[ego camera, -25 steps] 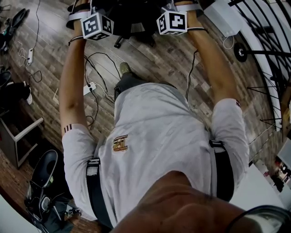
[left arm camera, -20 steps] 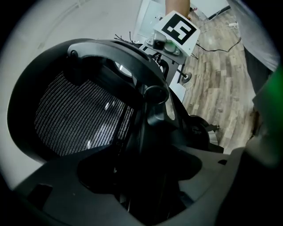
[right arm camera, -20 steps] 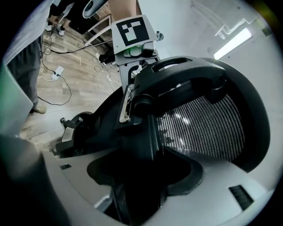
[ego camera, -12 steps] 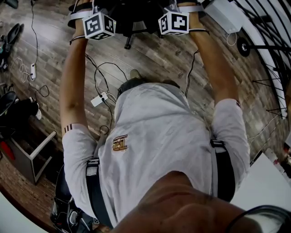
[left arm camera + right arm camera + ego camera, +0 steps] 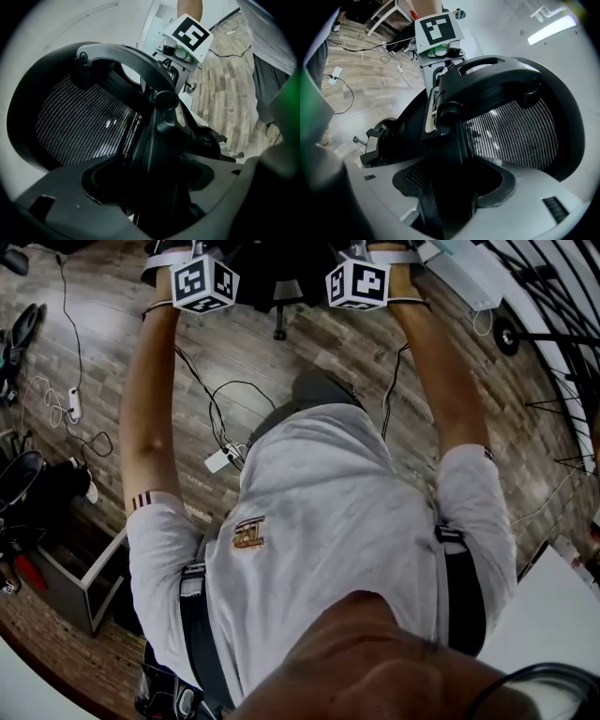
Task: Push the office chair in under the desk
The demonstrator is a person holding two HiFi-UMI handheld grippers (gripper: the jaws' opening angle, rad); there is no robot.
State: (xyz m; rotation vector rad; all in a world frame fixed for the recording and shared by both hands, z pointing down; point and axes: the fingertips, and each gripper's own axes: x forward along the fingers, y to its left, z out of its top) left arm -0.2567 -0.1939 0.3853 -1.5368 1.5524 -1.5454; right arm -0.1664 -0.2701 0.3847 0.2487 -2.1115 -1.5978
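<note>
Head view: both arms stretch forward to the chair (image 5: pixel 281 268) at the top edge, set for an even push.

Left gripper view: the left gripper (image 5: pixel 152 183) clamps the chair's back.

Right gripper view: the right gripper (image 5: pixel 450 187) grips it likewise.

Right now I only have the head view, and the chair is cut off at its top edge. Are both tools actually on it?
Observer: The left one is. In the left gripper view, the left tool has its jaws closed on a black strut of the office chair.
Operator: And the right?
Observer: Same grip. The right tool clamps the black frame just beside the mesh panel.
Operator: Any desk ahead of the chair?
Observer: I can't make one out. Past the chair back, the left gripper view shows only a pale surface.
</note>
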